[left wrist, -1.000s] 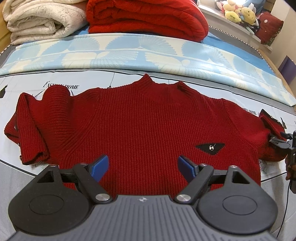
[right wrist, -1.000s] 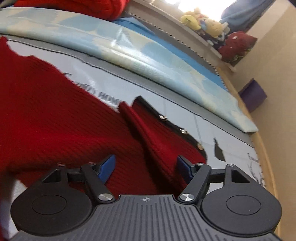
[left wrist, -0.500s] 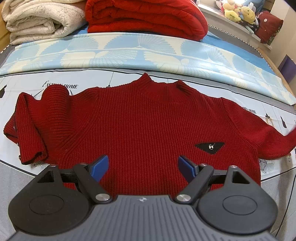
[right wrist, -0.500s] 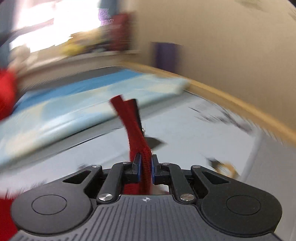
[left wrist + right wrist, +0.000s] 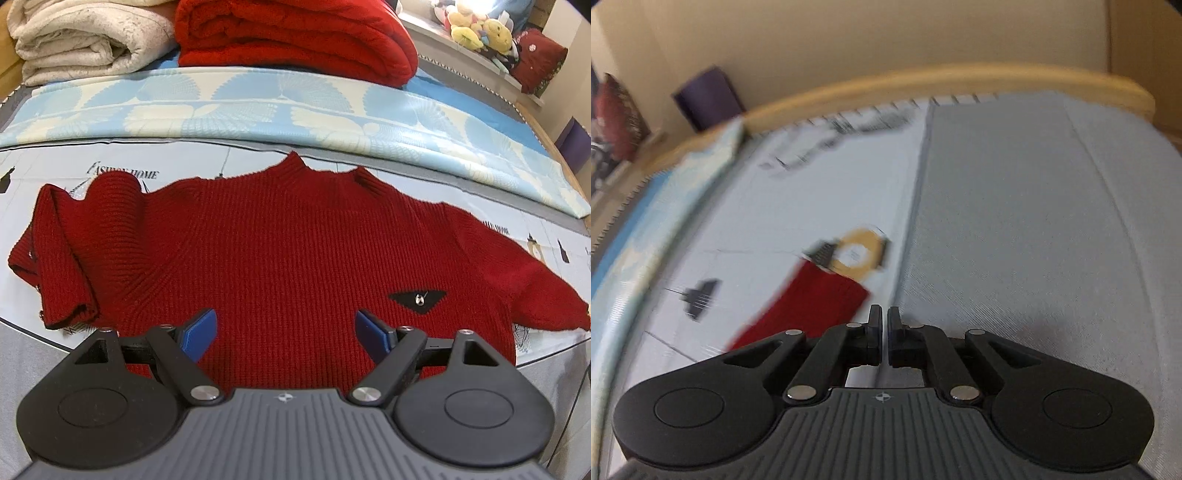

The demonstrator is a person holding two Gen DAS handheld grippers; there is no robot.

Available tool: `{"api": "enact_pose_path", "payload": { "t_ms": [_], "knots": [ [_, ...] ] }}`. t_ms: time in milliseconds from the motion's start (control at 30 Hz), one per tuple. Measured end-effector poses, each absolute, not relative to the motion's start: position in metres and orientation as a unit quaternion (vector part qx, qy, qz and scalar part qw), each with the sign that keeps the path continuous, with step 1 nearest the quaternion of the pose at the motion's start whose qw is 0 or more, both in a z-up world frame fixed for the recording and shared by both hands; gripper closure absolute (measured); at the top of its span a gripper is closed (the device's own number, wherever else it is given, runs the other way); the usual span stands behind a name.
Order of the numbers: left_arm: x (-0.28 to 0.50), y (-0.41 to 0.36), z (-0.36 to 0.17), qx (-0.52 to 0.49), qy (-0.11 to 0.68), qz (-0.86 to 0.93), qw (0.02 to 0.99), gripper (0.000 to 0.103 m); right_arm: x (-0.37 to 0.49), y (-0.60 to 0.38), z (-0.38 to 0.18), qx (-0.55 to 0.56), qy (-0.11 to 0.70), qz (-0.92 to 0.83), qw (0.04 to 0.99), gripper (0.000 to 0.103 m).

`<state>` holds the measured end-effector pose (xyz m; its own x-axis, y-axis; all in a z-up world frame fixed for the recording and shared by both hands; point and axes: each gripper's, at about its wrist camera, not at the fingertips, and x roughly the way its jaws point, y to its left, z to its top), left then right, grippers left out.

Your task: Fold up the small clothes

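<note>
A red knit sweater [image 5: 280, 243] lies face up and flat on the printed bed sheet, with a black triangle patch [image 5: 417, 297] low on its right. Its left sleeve [image 5: 62, 258] is folded back on itself; its right sleeve [image 5: 535, 291] lies stretched out to the right. My left gripper [image 5: 284, 328] is open and empty just above the sweater's bottom hem. In the blurred right wrist view, my right gripper [image 5: 882, 321] is shut with nothing between its fingers, just right of the right sleeve's cuff end [image 5: 816, 299] lying on the sheet.
A folded red blanket [image 5: 295, 33] and a cream blanket [image 5: 85, 37] are stacked at the back beyond a blue patterned cover [image 5: 295, 107]. Plush toys [image 5: 476, 26] sit at the far right. A wooden bed edge [image 5: 923, 81] and a wall lie ahead of the right gripper.
The right gripper shut on the right sleeve's cuff, pulled it out to the right, and has let it drop flat on the sheet. The left gripper has not moved.
</note>
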<state>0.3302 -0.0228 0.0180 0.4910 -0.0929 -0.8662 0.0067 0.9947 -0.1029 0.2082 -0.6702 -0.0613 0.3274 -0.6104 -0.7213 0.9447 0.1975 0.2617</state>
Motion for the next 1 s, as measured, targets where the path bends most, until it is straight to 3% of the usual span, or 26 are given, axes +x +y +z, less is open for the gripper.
{"api": "enact_pose_path", "payload": {
  "t_ms": [67, 133, 233, 433, 633, 1000],
  "knots": [
    [0.330, -0.019, 0.023, -0.048, 0.500, -0.026, 0.864, 0.017, 0.221, -0.653, -0.039, 0.319, 0.224, -0.500, 0.773, 0.097],
    [0.329, -0.013, 0.029, -0.054, 0.495, -0.023, 0.867, 0.017, 0.234, -0.631, -0.014, 0.290, 0.209, -0.461, 0.812, 0.077],
    [0.326, -0.003, 0.040, -0.062, 0.485, -0.020, 0.872, 0.017, 0.250, -0.592, 0.025, 0.264, 0.189, -0.388, 0.863, 0.064],
    [0.320, 0.018, 0.053, -0.076, 0.476, -0.013, 0.876, 0.017, 0.251, -0.497, 0.101, 0.239, 0.182, -0.223, 0.927, 0.057],
    [0.310, 0.041, 0.061, -0.091, 0.469, -0.003, 0.878, 0.017, 0.232, -0.409, 0.138, 0.264, 0.232, -0.089, 0.932, 0.056],
    [0.317, 0.131, 0.048, -0.126, 0.464, 0.075, 0.874, 0.022, 0.247, -0.309, 0.101, 0.209, 0.334, 0.027, 0.919, 0.056]
  ]
}}
